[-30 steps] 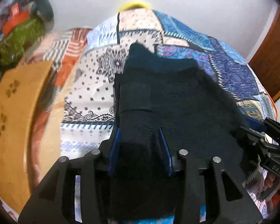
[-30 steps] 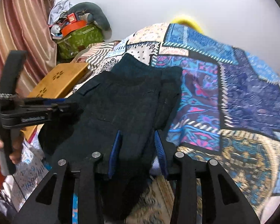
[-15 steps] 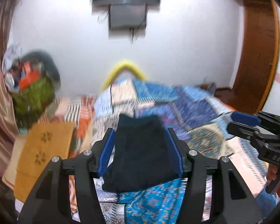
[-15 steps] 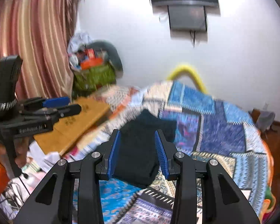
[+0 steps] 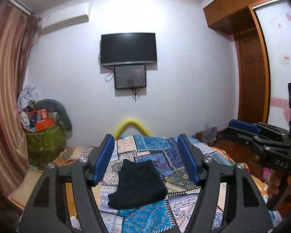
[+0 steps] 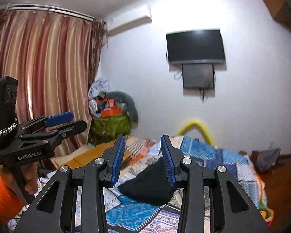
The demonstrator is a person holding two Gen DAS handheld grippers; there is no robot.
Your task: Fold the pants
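pants (image 5: 137, 184) sit folded compact on the quilt (image 5: 145, 217), both grippers clear: left gripper (image 5: 146, 159) jaws just opened wide, right gripper (image 6: 142, 160) apart, both empty, so fold looks done

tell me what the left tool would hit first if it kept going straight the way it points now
Probably nothing soon: the left tool, open and empty, points almost level above the folded pants on the quilt. Straight on lies the yellow arch or white wall; depth is unclear.
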